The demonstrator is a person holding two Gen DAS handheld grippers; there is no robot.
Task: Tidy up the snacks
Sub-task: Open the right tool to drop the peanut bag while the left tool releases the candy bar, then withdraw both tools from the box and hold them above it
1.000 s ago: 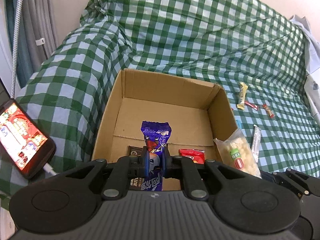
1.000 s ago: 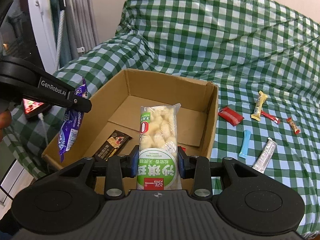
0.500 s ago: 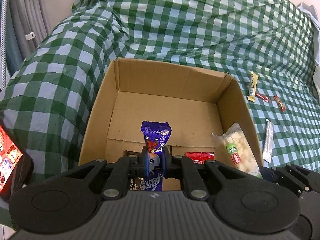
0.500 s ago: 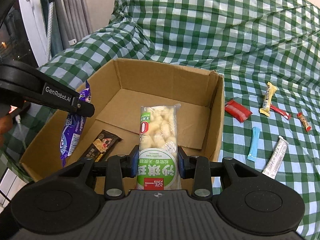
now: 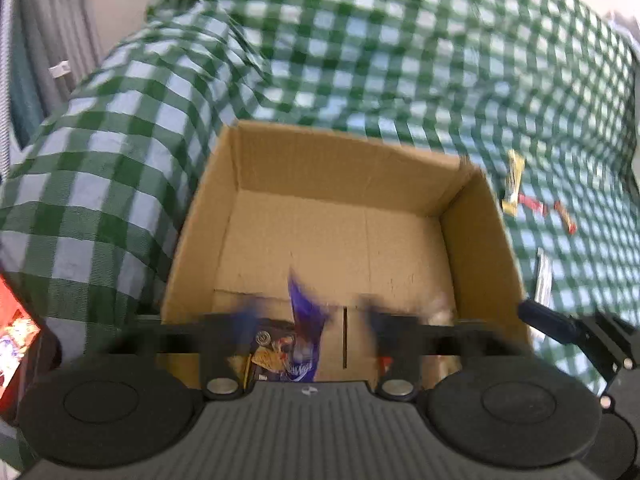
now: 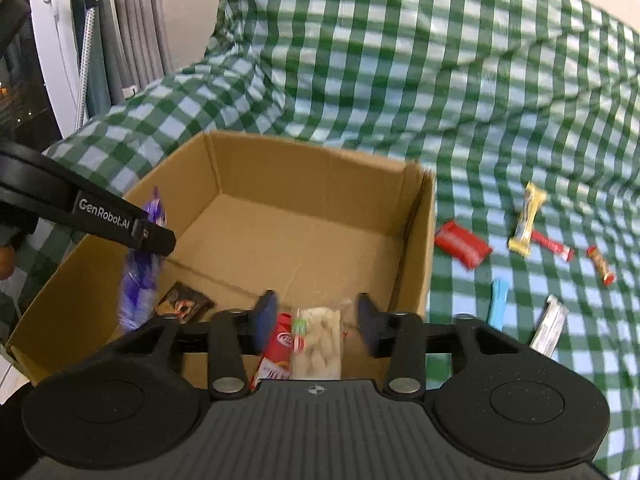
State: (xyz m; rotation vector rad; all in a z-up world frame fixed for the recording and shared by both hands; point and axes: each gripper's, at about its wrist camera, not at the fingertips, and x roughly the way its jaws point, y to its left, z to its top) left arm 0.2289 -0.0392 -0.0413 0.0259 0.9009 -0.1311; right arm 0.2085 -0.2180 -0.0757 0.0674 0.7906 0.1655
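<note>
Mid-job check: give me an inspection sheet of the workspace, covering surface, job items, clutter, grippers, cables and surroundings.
Surface: green checked cloth, rumpled behind the box.
Job's things: open cardboard box; purple packet and white puff packet dropping into it; dark packet and red packet on its floor.
Still outside: red pouch, yellow bar, two red sticks, blue stick, silver stick.
Clutter: phone with lit screen beside the box.
Grippers: left gripper and right gripper over the box, jaws opening, pads clear of the packets.
Cables: nothing seen.
Surroundings: grey curtain, dark window.
</note>
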